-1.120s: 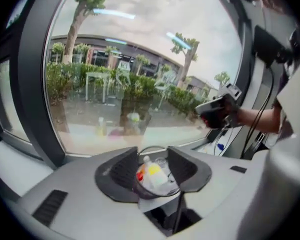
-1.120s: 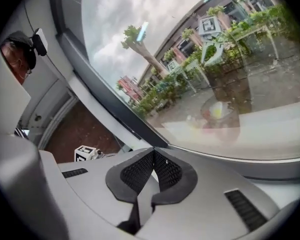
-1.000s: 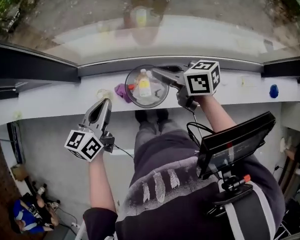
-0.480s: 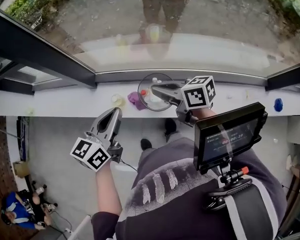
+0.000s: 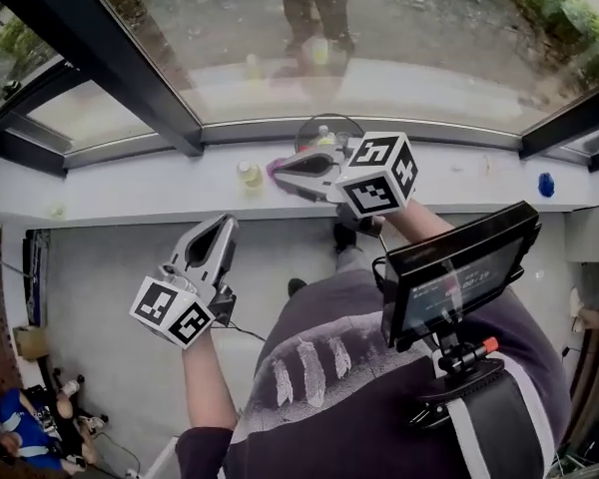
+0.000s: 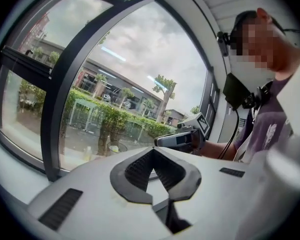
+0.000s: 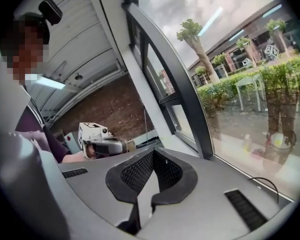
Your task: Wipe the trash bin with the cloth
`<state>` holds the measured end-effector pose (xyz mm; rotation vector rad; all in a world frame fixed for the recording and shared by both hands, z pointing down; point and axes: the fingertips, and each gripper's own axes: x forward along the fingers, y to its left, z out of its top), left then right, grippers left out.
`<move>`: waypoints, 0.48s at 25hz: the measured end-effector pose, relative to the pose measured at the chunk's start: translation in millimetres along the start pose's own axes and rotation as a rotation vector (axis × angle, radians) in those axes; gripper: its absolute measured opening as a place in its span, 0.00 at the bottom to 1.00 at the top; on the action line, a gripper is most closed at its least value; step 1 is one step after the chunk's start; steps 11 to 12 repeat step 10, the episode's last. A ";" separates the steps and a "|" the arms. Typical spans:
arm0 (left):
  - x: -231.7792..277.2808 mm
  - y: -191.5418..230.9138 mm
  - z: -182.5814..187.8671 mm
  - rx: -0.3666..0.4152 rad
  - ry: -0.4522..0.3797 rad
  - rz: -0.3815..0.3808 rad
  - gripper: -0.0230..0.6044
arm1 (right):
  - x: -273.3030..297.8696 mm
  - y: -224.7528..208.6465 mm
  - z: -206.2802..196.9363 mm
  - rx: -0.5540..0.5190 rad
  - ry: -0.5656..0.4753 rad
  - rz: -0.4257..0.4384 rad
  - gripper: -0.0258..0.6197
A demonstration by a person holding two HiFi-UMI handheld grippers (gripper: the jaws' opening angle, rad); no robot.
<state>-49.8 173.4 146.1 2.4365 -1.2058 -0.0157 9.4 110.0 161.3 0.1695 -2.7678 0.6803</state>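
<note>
The left gripper (image 5: pixel 218 230) and right gripper (image 5: pixel 292 165) have risen, both clenched empty. The cloth (image 5: pixel 273 167) and trash bin (image 5: pixel 328 128) lie upper centre, nearest the right gripper.

We hold left hand-held gripper (image 5: pixel 223 226) and right hand-held gripper (image 5: pixel 283 166) raised, near level, jaws closed together, nothing between them, forearms extended.

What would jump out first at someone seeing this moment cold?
Both tongs, shut and empty: left tongs low over the floor, right tongs up at the white sill. Beyond it a clear trash bin stands on that sill against the window; a dark screen hangs on the person's chest.
</note>
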 end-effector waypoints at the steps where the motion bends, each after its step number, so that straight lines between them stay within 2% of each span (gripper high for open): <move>1: -21.7 5.3 1.9 0.011 -0.014 -0.012 0.03 | 17.4 24.8 3.6 -0.033 0.001 -0.001 0.04; 5: -54.7 15.5 -0.9 -0.020 -0.034 -0.061 0.03 | 51.9 82.3 1.0 -0.108 0.029 0.005 0.04; 10: -37.2 -13.0 -24.5 -0.076 -0.026 -0.076 0.03 | 24.1 98.5 -26.9 -0.098 0.115 0.012 0.04; 12: -37.2 -13.0 -24.5 -0.076 -0.026 -0.076 0.03 | 24.1 98.5 -26.9 -0.098 0.115 0.012 0.04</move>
